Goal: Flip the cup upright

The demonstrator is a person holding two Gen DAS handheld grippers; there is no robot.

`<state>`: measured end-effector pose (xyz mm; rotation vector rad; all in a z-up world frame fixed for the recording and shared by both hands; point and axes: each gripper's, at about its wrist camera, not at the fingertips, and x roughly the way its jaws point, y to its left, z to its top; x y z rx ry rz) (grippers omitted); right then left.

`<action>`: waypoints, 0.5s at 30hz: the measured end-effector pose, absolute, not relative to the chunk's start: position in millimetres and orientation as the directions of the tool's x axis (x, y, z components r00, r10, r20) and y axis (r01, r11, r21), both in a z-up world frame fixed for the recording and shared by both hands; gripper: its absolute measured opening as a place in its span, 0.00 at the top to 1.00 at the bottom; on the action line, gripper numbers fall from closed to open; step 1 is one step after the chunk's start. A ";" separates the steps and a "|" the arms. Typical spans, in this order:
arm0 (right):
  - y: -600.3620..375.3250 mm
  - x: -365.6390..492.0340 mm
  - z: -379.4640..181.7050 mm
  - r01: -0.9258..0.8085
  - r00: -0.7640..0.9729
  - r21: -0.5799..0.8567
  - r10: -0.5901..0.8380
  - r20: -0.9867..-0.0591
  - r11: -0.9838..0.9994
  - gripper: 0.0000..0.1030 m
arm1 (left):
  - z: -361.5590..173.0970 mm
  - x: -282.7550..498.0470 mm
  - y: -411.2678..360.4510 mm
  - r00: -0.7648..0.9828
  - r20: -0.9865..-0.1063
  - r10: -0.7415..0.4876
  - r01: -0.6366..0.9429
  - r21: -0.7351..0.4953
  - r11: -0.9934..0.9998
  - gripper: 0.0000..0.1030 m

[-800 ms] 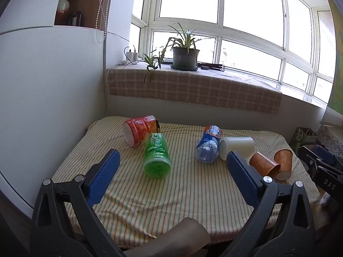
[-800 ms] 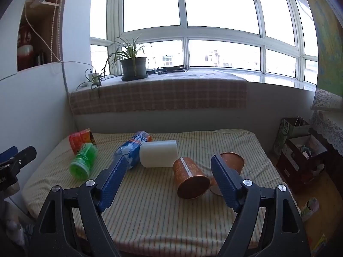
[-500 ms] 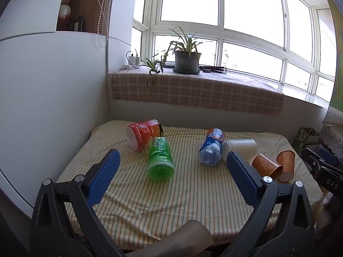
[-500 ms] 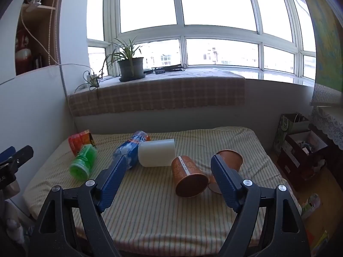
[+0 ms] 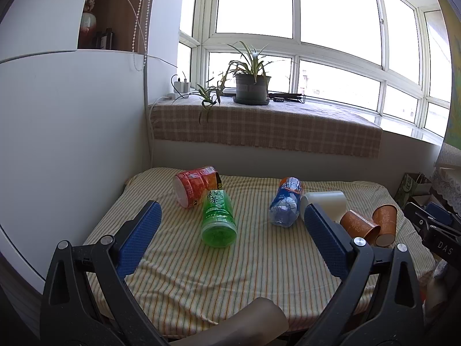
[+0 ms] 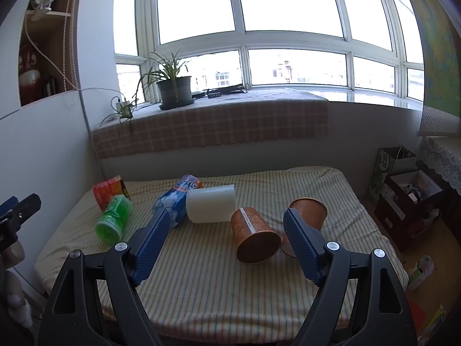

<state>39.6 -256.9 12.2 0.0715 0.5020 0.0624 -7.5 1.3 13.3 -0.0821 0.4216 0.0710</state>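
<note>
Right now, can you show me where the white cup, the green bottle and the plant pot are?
white cup (image 6: 211, 209), right wrist view, on its side wall.
green bottle (image 5: 218, 219), left wrist view, on its label.
plant pot (image 5: 251, 88), left wrist view, on its front.

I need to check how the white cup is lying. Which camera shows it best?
The right wrist view: the white cup lies on its side, unobstructed, beside the blue bottle. In the left wrist view the left claw's finger partly covers the cup.

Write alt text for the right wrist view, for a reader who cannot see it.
The open right gripper hovers over a striped table facing two tipped brown paper cups. Behind lie a white cup and three bottles.
</note>
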 end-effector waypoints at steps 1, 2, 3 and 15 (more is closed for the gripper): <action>-256.8 39.4 12.2 -0.041 0.875 0.083 0.076 -0.478 0.996 0.22 | 13.8 -7.2 1.4 0.910 -0.412 0.052 -0.086 -0.065 0.994 0.02; -256.9 39.5 12.0 -0.040 0.875 0.082 0.075 -0.478 0.996 0.22 | 14.5 -7.2 2.0 0.910 -0.412 0.052 -0.086 -0.065 0.994 0.02; -257.0 39.5 12.1 -0.041 0.875 0.082 0.075 -0.479 0.996 0.22 | 14.4 -7.3 1.8 0.910 -0.412 0.052 -0.087 -0.066 0.994 0.02; -258.6 39.2 10.8 -0.041 0.872 0.094 0.081 -0.483 0.995 0.22 | 19.5 -7.9 -0.2 0.912 -0.407 0.054 -0.085 -0.060 0.995 0.02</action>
